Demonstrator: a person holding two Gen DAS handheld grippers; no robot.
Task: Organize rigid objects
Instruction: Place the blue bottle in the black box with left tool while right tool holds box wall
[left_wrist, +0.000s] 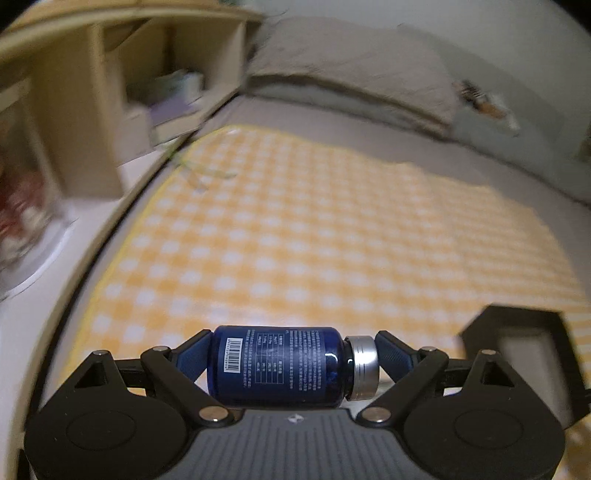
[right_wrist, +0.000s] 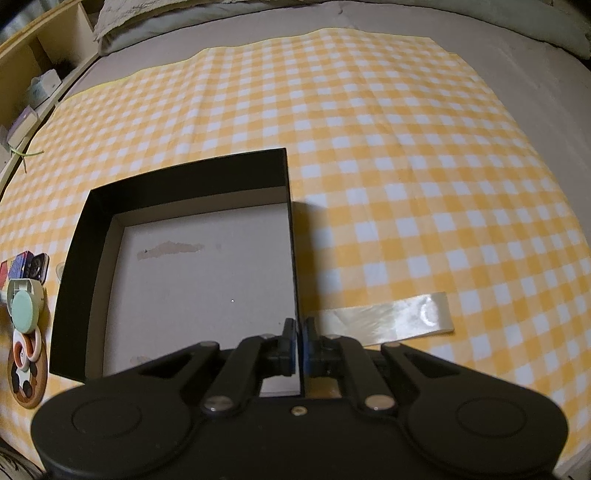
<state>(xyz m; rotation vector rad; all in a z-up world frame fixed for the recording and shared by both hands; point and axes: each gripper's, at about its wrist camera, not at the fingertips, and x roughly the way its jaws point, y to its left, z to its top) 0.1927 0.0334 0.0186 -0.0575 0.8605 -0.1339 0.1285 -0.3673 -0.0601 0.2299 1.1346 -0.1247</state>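
blue bottle (left_wrist: 277, 365) clamped endwise, black box (right_wrist: 177, 177) wall pinched

Bed: you're over a grey sheet (right_wrist: 535, 92) with a yellow checked cloth (right_wrist: 369, 147).
Left: wooden shelf (left_wrist: 74, 110).
Behind: pillow (left_wrist: 351, 70).

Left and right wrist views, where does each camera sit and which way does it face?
Left wrist: sits on the left hand-held gripper, facing across the checked cloth towards the pillow; its fingers clamp a blue bottle sideways.
Right wrist: sits on the right hand-held gripper, facing steeply down into the black box; its jaws are shut on the box's right wall.
Shared: the checked cloth, the black box.
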